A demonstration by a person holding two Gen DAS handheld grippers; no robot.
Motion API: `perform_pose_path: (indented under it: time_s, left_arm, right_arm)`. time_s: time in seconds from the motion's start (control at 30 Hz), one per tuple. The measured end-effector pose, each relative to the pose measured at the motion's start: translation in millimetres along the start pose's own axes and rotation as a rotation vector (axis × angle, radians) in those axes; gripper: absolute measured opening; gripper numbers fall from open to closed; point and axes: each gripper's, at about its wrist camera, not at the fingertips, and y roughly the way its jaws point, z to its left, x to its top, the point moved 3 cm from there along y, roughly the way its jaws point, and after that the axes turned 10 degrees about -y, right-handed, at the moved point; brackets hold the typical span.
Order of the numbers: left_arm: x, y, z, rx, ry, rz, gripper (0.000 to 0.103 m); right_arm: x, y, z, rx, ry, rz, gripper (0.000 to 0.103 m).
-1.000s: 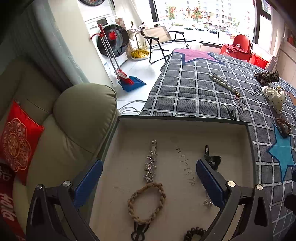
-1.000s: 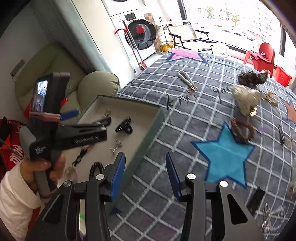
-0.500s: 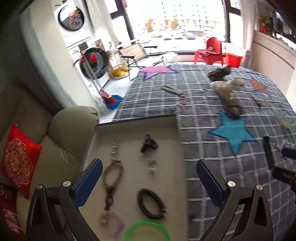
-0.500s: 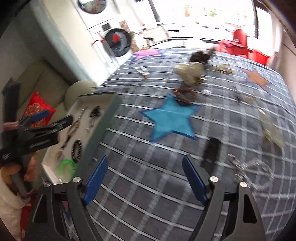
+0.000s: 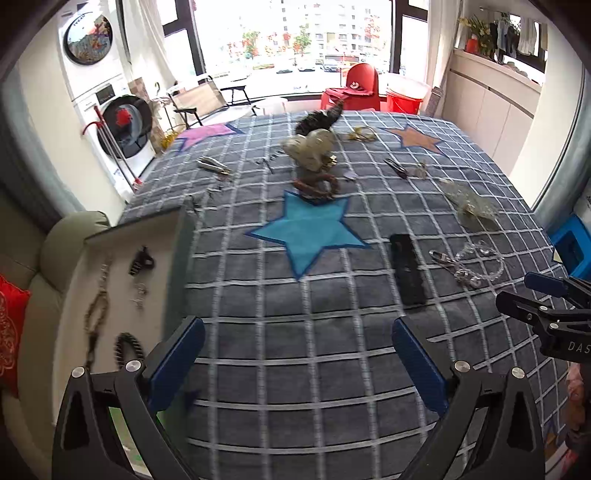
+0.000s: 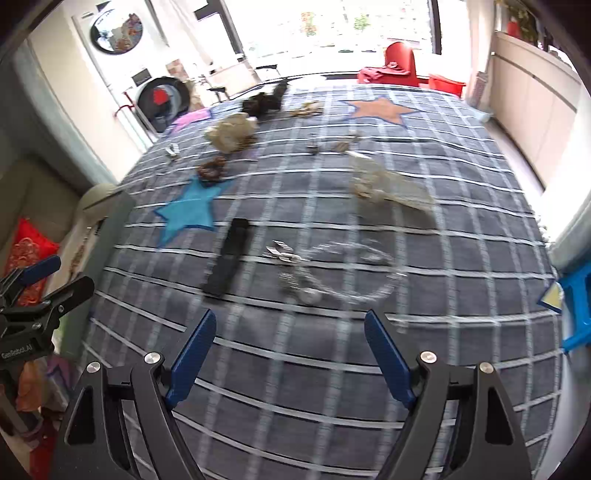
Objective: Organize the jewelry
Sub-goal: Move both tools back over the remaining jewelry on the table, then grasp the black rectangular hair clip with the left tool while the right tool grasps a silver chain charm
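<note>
Background of the scene. A grey checked bedspread [image 5: 332,332] carries a large blue star [image 5: 306,232], an orange star [image 5: 415,138] and a purple star [image 5: 207,133]. Beyond the bed stand a stacked washer and dryer [image 5: 110,103], a folding chair [image 5: 207,98] and a red chair [image 5: 360,86] before the window [image 5: 295,33]. An olive sofa arm [image 5: 70,236] holds a red cushion [image 5: 11,325]. A blue stool [image 6: 576,306] stands at right.

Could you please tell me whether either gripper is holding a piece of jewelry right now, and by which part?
Nothing is held: the left gripper and the right gripper are both open and empty above the checked bedspread.
</note>
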Motion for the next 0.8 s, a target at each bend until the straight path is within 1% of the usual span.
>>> perform_pose_path:
  time_s: [0.13,0.23,0.33,0.37,0.43,0.47,0.5,0.53,0.6,0.63,0.67,0.7,0.8]
  left_arm:
    - [-7,15,-27,-0.022,0.007,0.029,0.102]
    - [-9,27,-43,-0.033,0.015,0.046,0.102]
    - [-9,38,-55,-0.040,0.024,0.059,0.102]
    - [-9,41,-58,-0.041,0.028,0.061,0.102]
    - [-7,47,-62,-0.042,0.029,0.067,0.099]
    - [-7,50,-63,-0.042,0.029,0.071,0.090]
    - [-6,54,-65,-0.039,0.029,0.084,0.088]
    - [-6,57,-66,-0.040,0.028,0.092,0.087]
    - [-5,62,-68,-0.045,0.028,0.096,0.087]
    - [-5,63,-69,-0.052,0.032,0.099,0.087]
    - [-5,65,-71,-0.059,0.037,0.103,0.083]
    - [-5,67,-73,-0.063,0.044,0.109,0.082]
    - [-5,73,-81,-0.069,0.069,0.118,0.082]
  right_arm:
    - [-7,0,-17,-0.014,0.004,0.003,0.085]
    - [-10,1,-22,-0.023,-0.017,0.000,0.085]
    - [-13,2,-22,0.002,-0.028,0.000,0.083]
    - [-14,4,-20,0.012,-0.039,-0.002,0.081]
    - [-15,7,-14,0.026,-0.067,-0.005,0.072]
    - [-15,9,-11,0.036,-0.078,-0.003,0.069]
    - [-16,12,-8,0.053,-0.087,0.000,0.061]
    - [-16,14,-5,0.065,-0.094,0.002,0.052]
    - [-17,20,0,0.086,-0.110,0.006,0.046]
    - [-17,22,1,0.091,-0.114,0.007,0.044]
    - [-17,24,2,0.094,-0.119,0.001,0.044]
    - [-17,24,3,0.094,-0.127,-0.012,0.043]
    - [-14,27,4,0.100,-0.145,-0.030,0.043]
